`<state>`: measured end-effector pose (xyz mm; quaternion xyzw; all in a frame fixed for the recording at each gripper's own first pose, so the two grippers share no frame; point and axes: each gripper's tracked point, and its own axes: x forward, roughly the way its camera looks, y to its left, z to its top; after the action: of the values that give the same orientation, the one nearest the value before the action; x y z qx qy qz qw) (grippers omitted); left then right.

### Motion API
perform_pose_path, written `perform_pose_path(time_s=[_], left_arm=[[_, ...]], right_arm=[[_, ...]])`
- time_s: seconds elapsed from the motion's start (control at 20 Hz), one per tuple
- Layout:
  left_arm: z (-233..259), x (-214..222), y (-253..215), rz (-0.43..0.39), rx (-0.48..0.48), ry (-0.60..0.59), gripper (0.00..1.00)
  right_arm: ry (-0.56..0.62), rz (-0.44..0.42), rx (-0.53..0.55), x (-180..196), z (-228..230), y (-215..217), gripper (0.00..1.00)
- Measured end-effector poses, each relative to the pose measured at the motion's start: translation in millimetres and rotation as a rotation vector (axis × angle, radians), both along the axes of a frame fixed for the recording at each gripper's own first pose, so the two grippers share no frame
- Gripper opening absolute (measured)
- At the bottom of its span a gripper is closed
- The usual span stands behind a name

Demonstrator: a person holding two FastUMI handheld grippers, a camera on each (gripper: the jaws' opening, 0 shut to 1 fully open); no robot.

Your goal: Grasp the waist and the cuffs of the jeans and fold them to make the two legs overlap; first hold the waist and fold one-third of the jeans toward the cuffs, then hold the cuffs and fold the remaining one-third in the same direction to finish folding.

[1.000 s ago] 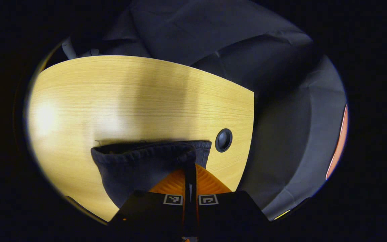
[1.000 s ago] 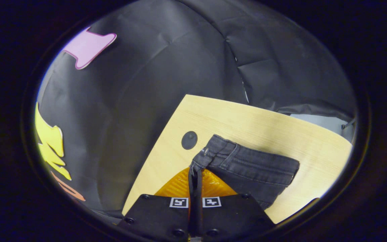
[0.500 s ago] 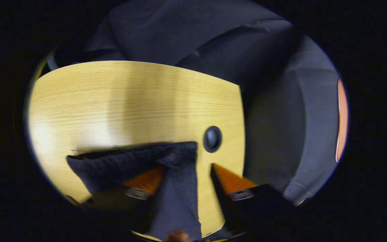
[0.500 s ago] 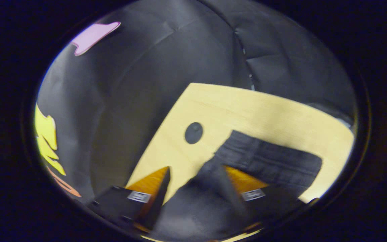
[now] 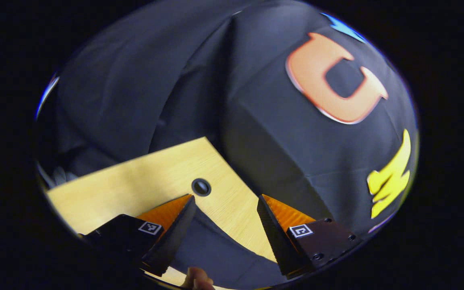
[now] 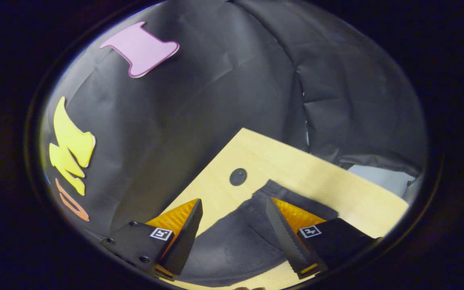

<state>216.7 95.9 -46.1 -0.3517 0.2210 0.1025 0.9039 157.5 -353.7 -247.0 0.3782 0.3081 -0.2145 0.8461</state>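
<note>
— What's cut off nearest the cameras?
— In the left gripper view the jeans (image 5: 216, 251) run out at the bottom edge beside a fingertip (image 5: 195, 278); their full shape can't be made out.
— And the tongs?
— The left gripper (image 5: 226, 201) is spread wide, holding nothing. A second ago it pinched the hem. The right gripper (image 6: 232, 203) is spread too, having let go of the waist.
— Where are the jeans?
— Lying dark and folded on the table (image 6: 336, 189), under both sets of fingers, near the round hole (image 6: 238, 176). Beyond is the black cloth (image 6: 216, 100).
</note>
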Motion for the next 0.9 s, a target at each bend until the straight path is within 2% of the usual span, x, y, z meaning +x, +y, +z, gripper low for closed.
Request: perform_pose_path(time_s=[0.15, 0.3, 0.55, 0.7, 0.9], left_arm=[[55, -34, -18, -0.093, 0.178, -0.112, 0.99], [91, -67, -42, -0.173, 0.303, -0.228, 0.99], [132, -127, -81, -0.271, 0.458, -0.388, 0.99], [149, -158, -98, -0.312, 0.504, -0.428, 0.98], [151, -178, -120, -0.347, 0.5, -0.435, 0.98]], right_arm=[[0.037, -0.073, 0.017, -37, -10, -24, 0.97], [0.086, -0.147, 0.098, -77, -28, -35, 0.98], [0.118, -0.225, 0.243, -97, -66, -29, 0.98], [0.108, -0.24, 0.299, -97, -76, -22, 0.98], [0.062, -0.252, 0.375, -92, -81, -9, 0.98]])
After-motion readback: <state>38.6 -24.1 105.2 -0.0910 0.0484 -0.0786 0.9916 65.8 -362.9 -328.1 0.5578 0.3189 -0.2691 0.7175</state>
